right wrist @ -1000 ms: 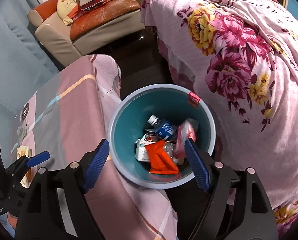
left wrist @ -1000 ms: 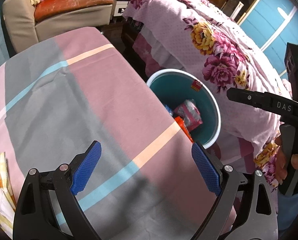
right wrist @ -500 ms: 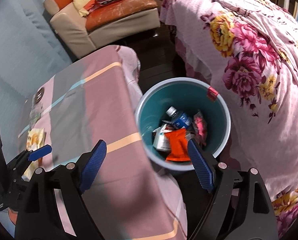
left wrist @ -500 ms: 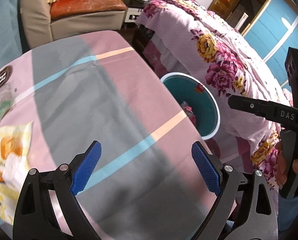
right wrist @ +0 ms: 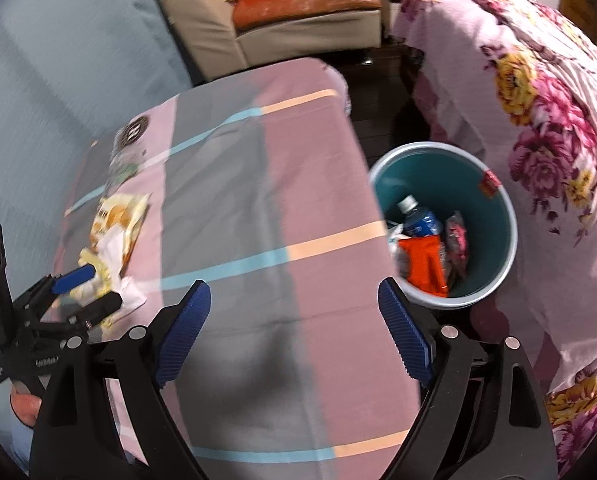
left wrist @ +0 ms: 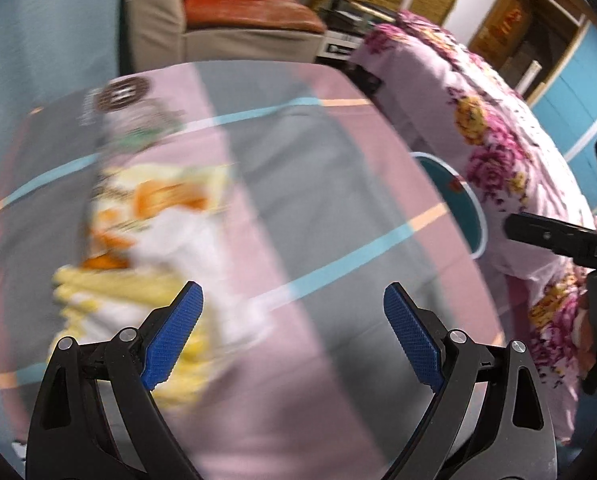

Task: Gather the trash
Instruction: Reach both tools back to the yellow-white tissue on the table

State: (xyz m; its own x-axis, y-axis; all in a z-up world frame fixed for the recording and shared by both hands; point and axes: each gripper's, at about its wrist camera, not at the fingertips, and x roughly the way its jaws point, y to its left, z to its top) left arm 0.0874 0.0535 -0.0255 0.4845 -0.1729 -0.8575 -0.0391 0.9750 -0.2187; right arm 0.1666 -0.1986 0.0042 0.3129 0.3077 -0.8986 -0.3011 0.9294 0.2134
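Observation:
A yellow and orange snack wrapper (left wrist: 146,232) with crumpled white paper lies on the striped table (left wrist: 306,184), and shows in the right wrist view (right wrist: 114,224) too. My left gripper (left wrist: 294,336) is open and empty just above its near end. A clear wrapper with a dark round logo (left wrist: 124,94) lies farther back. My right gripper (right wrist: 294,336) is open and empty over the table's near part. The teal trash bin (right wrist: 494,280) stands on the floor to the right, holding a bottle, an orange wrapper and a pink packet.
A bed with a floral pink cover (right wrist: 538,112) stands right of the bin. A beige armchair with an orange cushion (right wrist: 298,4) is behind the table. A blue wall (right wrist: 58,60) runs along the left. The bin's edge (left wrist: 468,204) shows beside the table.
Both grippers have swung left, away from the bin and over the table. The yellow wrapper now lies right in front of my left gripper. Both stay open.

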